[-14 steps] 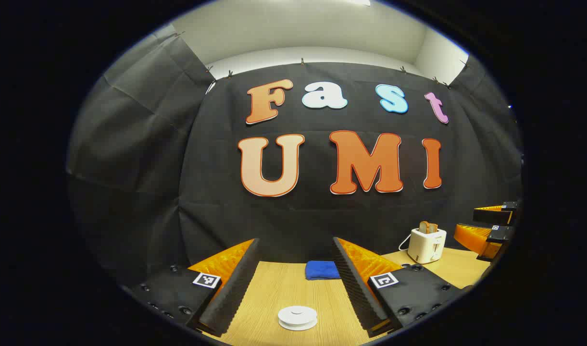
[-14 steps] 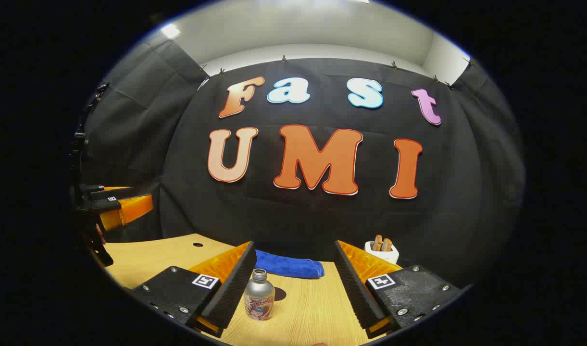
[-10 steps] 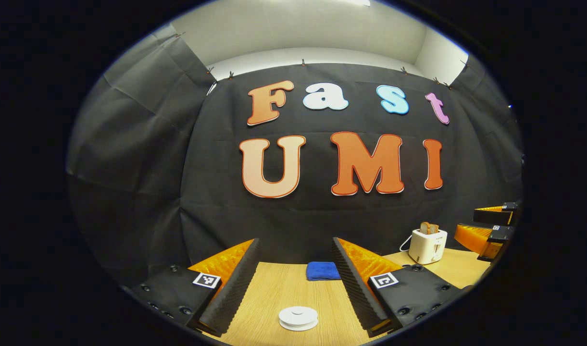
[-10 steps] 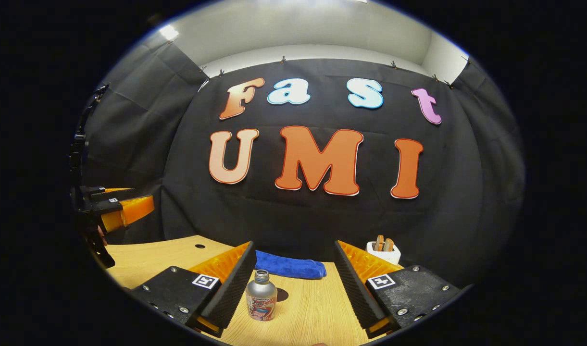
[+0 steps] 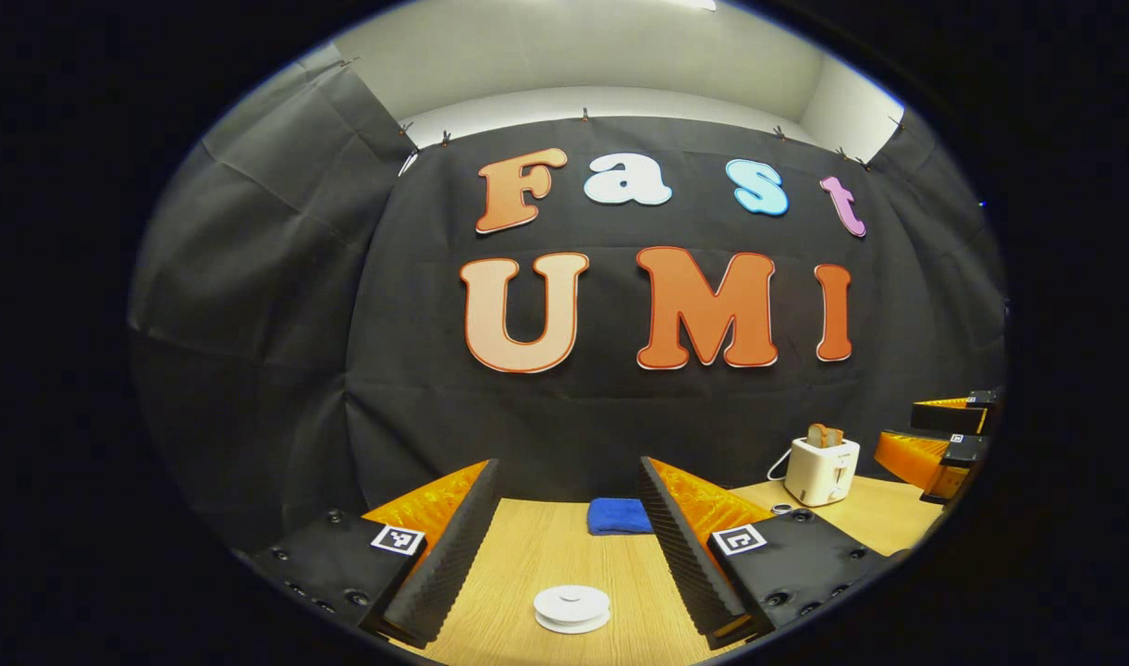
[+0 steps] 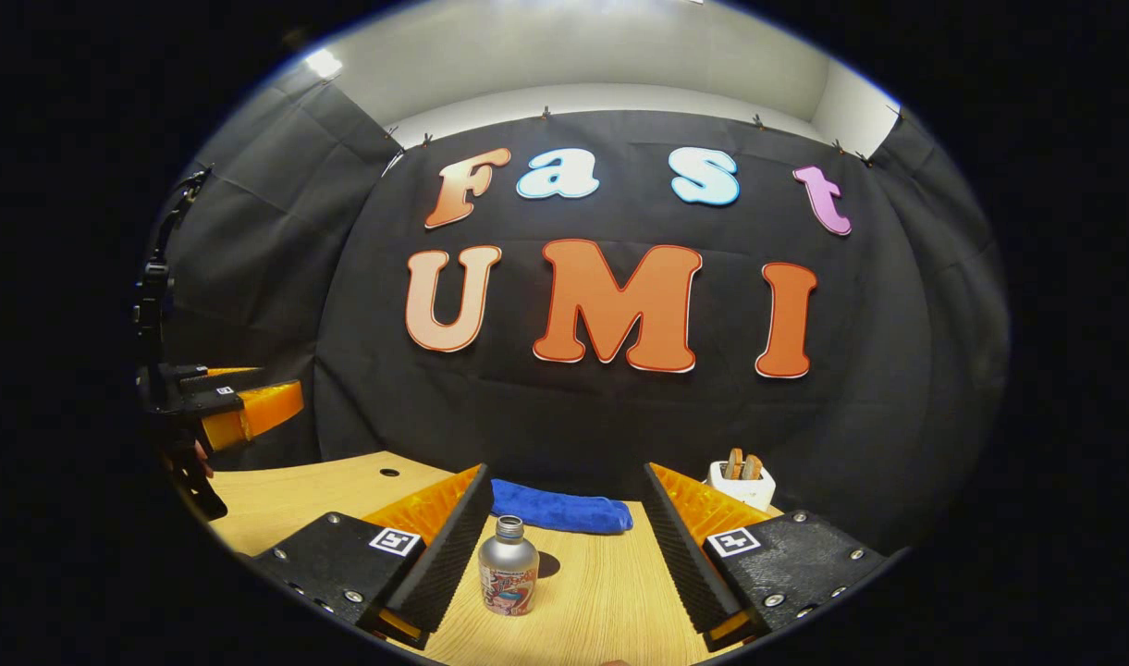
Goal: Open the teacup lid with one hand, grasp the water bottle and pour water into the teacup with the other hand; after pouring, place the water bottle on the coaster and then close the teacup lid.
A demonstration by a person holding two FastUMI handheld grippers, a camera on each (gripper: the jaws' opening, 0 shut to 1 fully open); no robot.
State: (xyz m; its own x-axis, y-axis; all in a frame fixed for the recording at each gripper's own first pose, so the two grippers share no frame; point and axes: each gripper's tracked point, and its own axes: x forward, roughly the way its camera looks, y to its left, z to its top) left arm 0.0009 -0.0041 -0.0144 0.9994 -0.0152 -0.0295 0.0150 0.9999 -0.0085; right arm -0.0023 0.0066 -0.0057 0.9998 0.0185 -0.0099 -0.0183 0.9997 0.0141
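A small silver water bottle (image 6: pixel 509 565) with a printed label and an uncapped neck stands upright on the wooden table (image 6: pixel 610 601). It sits between the fingers of my right gripper (image 6: pixel 565 467), nearer the left finger, and nothing touches it. That gripper is open. In the left gripper view a low white round lid (image 5: pixel 571 608) with a small knob rests on the table between the fingers of my left gripper (image 5: pixel 569 462), which is open and clear of it. The cup under the lid is hard to make out.
A folded blue cloth (image 6: pixel 559 508) lies at the back of the table near the booth wall. A white toaster (image 5: pixel 822 469) with bread slices stands at the back right. The right gripper (image 5: pixel 943 435) hovers beside it. The left gripper (image 6: pixel 240 407) shows far left.
Both views have drifted only slightly. The bottle sits a little further right between the right gripper's fingers. Neither gripper has opened, shut or taken hold of anything.
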